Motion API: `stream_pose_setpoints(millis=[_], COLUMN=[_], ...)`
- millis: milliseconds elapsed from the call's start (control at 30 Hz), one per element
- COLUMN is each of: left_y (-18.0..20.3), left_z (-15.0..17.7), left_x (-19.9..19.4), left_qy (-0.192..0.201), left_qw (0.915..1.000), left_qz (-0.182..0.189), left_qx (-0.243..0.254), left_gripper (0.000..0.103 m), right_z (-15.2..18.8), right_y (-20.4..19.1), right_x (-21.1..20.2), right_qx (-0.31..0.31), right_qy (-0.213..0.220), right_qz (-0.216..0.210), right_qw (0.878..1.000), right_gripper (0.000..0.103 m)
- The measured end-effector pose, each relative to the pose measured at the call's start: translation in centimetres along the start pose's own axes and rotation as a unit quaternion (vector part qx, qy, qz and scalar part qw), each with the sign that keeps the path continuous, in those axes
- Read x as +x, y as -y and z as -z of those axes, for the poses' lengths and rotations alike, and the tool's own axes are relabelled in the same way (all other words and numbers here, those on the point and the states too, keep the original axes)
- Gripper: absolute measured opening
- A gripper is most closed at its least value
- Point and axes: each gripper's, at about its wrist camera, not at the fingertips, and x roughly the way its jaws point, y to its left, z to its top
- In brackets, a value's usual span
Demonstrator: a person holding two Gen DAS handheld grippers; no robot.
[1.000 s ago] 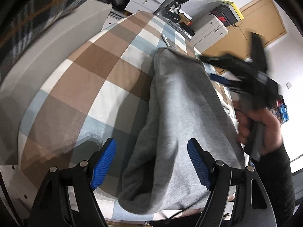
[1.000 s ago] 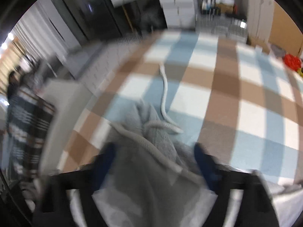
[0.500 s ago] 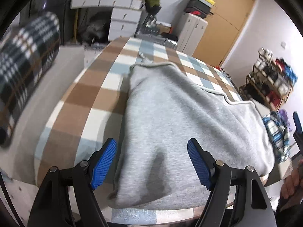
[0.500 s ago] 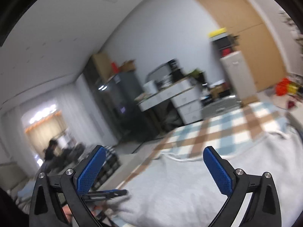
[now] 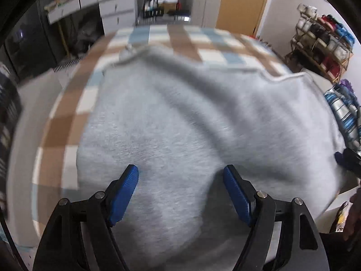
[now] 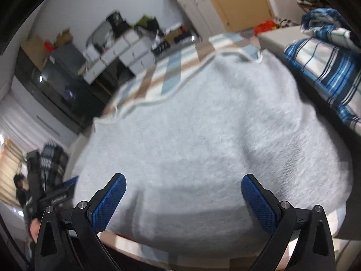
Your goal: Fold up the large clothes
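While the grey fleece garment [image 5: 191, 122] lies spread over the checked bed cover [image 5: 67, 122], with its near hem hanging slightly past the near edge, both tools are held above that hem with jaws set wide and nothing between them: the left gripper [image 5: 180, 192] over the left part, the right gripper [image 6: 183, 197] over the right. A slip is judged the likeliest fault: if only the top layer of the thick fleece is pinched, the layers could separate and the fold come out skewed; uneven lifting by the two sides could drag the garment off the edge. A white cord-like trim [image 6: 180, 88] along the far edge might be caught or trail. A blue striped bundle of cloth [image 6: 325, 67] is seen at the right, close beside the garment, where a fold could be crowded; drawers [image 5: 112, 11] and a shelf rack [image 5: 322, 43] stand well apart.
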Motion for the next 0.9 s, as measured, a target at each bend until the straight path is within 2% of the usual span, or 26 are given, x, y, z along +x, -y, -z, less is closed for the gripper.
stream_pose_setpoints(millis=[100, 200, 267, 333, 367, 433, 500, 533, 600, 700, 767, 833, 900], left_y=[-0.4, -0.9, -0.8, -0.5, -0.2, 0.9, 3.4, 4.7, 7.6, 10.5, 10.3, 8.8, 7.8], left_z=[0.1, 0.0, -0.4, -0.9, -1.1, -1.5, -1.7, -1.8, -1.9, -2.0, -1.7, -1.5, -1.4], left_x=[0.0, 0.6, 0.3, -0.8, -1.7, -4.3, -5.9, -6.3, -5.9, -2.5, -0.3, 1.0, 1.7], left_qy=[0.009, -0.012, -0.02, -0.029, -0.026, -0.001, 0.016, 0.02, 0.018, -0.03, -0.058, -0.058, -0.05], left_qw=[0.9997, 0.9995, 0.9986, 0.9971, 0.9977, 0.9997, 0.9995, 0.9991, 0.9971, 0.9943, 0.994, 0.9953, 0.9942], left_qz=[-0.018, -0.03, -0.048, -0.07, -0.062, 0.003, 0.027, 0.032, 0.041, 0.023, 0.049, 0.068, 0.091], left_qx=[0.013, 0.004, 0.011, -0.001, -0.011, -0.024, 0.001, 0.019, 0.062, 0.1, 0.079, 0.038, 0.029], left_gripper=[0.083, 0.09, 0.09, 0.089, 0.089, 0.089, 0.089, 0.09, 0.09, 0.09, 0.09, 0.102, 0.102], right_z=[0.6, 1.0, 1.0, 0.8, 0.5, 0.4, 0.9, 1.4, 2.7, 4.2, 5.0, 5.4, 5.5], right_y=[-0.6, -1.8, -1.4, -0.7, -0.1, 1.6, 3.7, 4.9, 6.9, 9.0, 10.1, 11.0, 11.5], right_x=[1.2, 2.2, 2.2, 1.4, 0.4, -2.2, -5.0, -6.3, -7.6, -7.7, -7.6, -7.1, -6.1], right_qx=[-0.036, -0.075, -0.068, -0.043, -0.016, 0.045, 0.1, 0.129, 0.166, 0.218, 0.247, 0.27, 0.287], right_qy=[-0.024, -0.036, -0.039, -0.033, -0.021, 0.025, 0.078, 0.101, 0.124, 0.112, 0.103, 0.091, 0.066], right_qz=[0.036, 0.08, 0.08, 0.062, 0.04, -0.028, -0.092, -0.125, -0.165, -0.195, -0.19, -0.18, -0.181], right_qw=[0.998, 0.993, 0.994, 0.997, 0.999, 0.998, 0.988, 0.979, 0.964, 0.95, 0.945, 0.942, 0.939], right_gripper=[0.103, 0.103, 0.103, 0.102, 0.102, 0.103, 0.103, 0.103, 0.103, 0.103, 0.103, 0.103, 0.103])
